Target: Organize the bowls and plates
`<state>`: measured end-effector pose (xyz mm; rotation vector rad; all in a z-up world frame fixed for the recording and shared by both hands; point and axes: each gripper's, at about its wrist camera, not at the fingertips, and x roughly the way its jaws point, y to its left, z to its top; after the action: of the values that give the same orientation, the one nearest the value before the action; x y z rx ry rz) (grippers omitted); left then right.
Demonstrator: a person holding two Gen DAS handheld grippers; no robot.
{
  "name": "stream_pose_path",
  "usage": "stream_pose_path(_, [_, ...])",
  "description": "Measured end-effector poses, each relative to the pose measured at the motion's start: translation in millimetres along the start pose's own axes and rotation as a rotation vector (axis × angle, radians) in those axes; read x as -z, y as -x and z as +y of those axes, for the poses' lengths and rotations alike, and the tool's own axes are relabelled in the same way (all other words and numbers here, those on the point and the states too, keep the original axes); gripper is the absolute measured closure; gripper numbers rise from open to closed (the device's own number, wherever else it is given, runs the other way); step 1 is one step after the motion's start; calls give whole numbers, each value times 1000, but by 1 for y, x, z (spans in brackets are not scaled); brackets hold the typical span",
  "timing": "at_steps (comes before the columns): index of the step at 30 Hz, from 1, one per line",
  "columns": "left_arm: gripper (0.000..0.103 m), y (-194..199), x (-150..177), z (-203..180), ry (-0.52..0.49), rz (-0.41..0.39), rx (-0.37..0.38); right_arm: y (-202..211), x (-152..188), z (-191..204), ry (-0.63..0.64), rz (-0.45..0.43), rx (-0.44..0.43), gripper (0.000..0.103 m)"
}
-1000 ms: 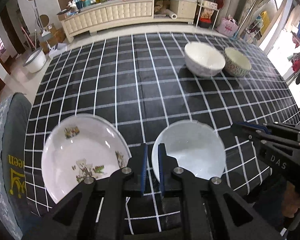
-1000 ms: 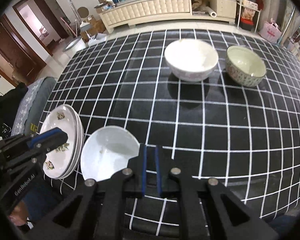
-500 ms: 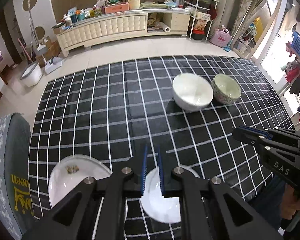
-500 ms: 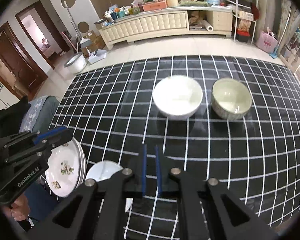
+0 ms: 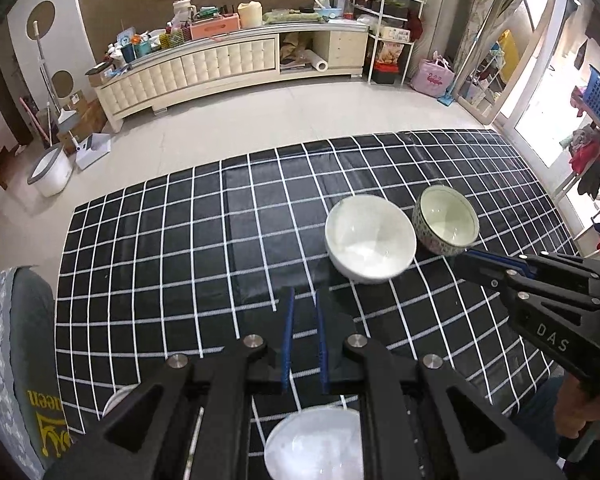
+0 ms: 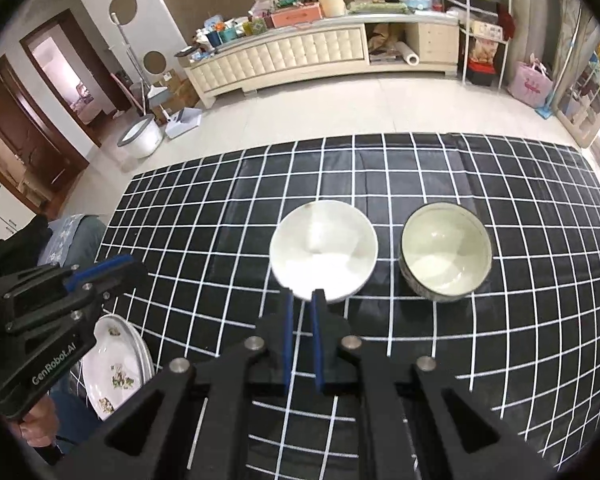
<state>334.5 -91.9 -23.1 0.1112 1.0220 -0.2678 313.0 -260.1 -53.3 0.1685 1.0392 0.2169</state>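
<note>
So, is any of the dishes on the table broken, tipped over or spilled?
No, nothing stands out. The white bowl and the patterned bowl stand upright side by side, apart, on the checked tablecloth. The decorated plates lie stacked near the edge. No cracks or spills show.

R gripper [image 6: 301,304] jaws closed, empty, above checked cloth [image 6: 500,320] w/ white bowl [image 6: 324,256] beside patterned bowl [image 6: 446,252]; plate stack [image 6: 116,368] lower left.
</note>
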Motion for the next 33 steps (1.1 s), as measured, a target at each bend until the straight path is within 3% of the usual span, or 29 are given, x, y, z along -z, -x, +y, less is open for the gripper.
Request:
stream_pose_path(10, [94,-56,-36,-9,-29,74,-41,-53,-33,-25,-38,110,-2,91])
stream_pose_path(21, [94,-117,-58,-9,-29,172,-52,-92,-44,-49,-84,211,36,91])
stream_pose_path(23, [92,-127,-60,-6,-6,201,-28,-92,-44,-50,-85,206,48,91])
stream_pose_path(25, [83,-135,-61,-3,13,221,-4,-89,-45,-53,-87,194,60,91])
stream_pose_path(29, [82,-144,-59,0,24,240,20,-90,-46,-56,-73,198,88,72])
stream_pose_path(33, [81,-152,-58,-2,3,247,-3,-98,-46,-57,-64,211,89,72])
